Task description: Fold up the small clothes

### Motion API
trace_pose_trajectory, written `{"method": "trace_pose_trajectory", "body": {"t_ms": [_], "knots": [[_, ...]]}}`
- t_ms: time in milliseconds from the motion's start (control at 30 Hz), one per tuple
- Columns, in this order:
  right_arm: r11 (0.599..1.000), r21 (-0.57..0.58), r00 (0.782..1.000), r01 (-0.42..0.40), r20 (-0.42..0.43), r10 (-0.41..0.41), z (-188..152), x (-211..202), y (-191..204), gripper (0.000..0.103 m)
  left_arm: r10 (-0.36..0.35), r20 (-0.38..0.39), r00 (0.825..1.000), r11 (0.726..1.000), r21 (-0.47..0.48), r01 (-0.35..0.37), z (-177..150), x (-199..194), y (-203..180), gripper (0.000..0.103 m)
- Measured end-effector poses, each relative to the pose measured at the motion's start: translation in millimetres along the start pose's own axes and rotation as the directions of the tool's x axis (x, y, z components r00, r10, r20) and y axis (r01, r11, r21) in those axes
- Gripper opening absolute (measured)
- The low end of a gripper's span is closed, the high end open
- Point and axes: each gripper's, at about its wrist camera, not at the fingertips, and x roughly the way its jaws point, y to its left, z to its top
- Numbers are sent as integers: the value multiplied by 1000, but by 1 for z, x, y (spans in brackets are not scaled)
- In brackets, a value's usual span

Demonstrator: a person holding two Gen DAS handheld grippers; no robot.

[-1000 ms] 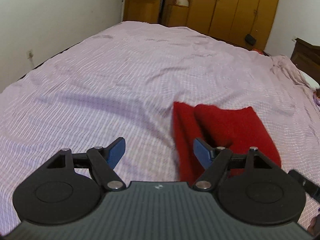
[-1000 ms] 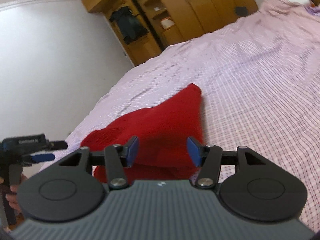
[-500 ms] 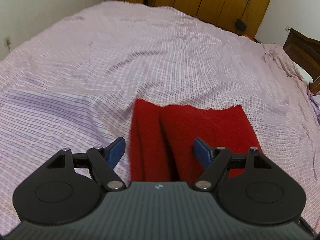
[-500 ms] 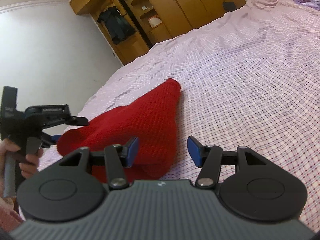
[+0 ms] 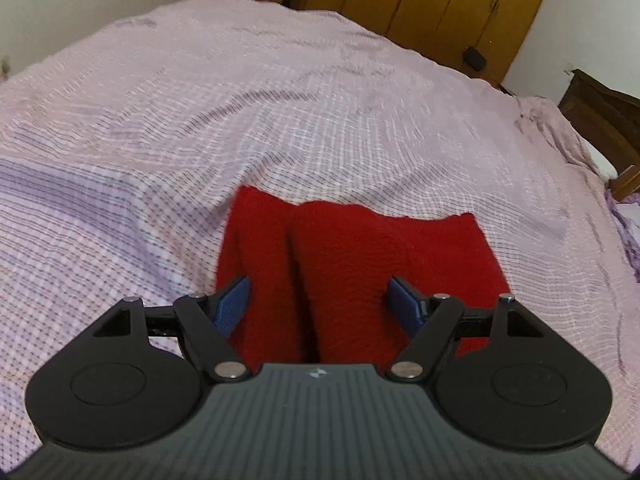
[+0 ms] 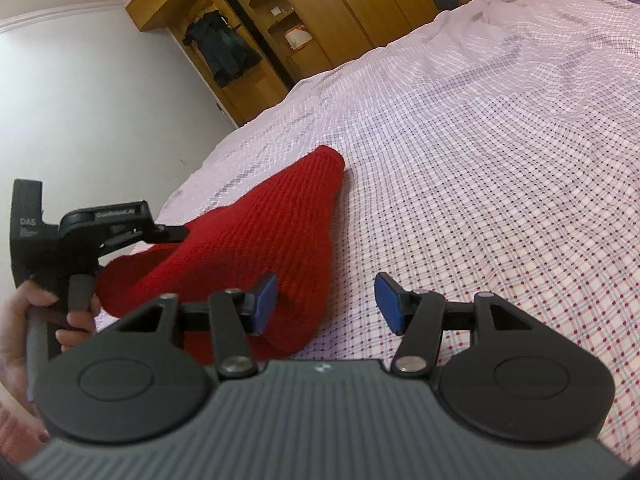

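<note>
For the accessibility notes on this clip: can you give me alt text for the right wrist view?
A red knit garment lies bunched on a pink checked bedspread, partly behind the open right tool, which holds nothing. At the left edge, a hand holds the left tool beside the garment; wooden wardrobes stand behind.

A home bedroom: a wide bed (image 5: 320,92) under a pink checked sheet, wooden wardrobes (image 5: 440,4) along the far wall, clothes (image 6: 220,52) hanging inside.
</note>
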Motion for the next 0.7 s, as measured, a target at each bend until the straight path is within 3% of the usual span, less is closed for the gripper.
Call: {"method": "trace_pose_trajectory", "body": {"t_ms": [167,267,400,533,567,600,667,700], "knots": [[1000,7,1000,-2,-1,2,-1,1,-1,57,54,98,994,996,70,-61,-3,-20,-9,79],[1000,8,1000,-3,-1,3,-1,1,-1,57,16,122,992,992,121,-31,-1,-27,-17,77],[1000,10,1000,-1,-2,1,-2,1,-1,57,-18,77,997,989,147,6,2,-16,-24,72],[1000,9,1000,0,-1,0,-2,1,-1,57,-22,-1,1000,999,44,22,-2,7,-15,72],[1000,9,1000,1,-1,-1,-3,1,-1,57,-42,-8,999,999,3,42,-4,9,-10,65],[1000,10,1000,2,-1,-2,-3,1,-1,57,-71,-8,997,997,-29,71,-5,10,-6,44],[1000,16,1000,1,-1,-1,-4,2,-2,57,-99,9,995,993,-69,99,-7,10,-3,24],[1000,19,1000,4,0,-4,-4,2,-2,57,-106,26,994,992,-64,107,-7,8,-3,19]]}}
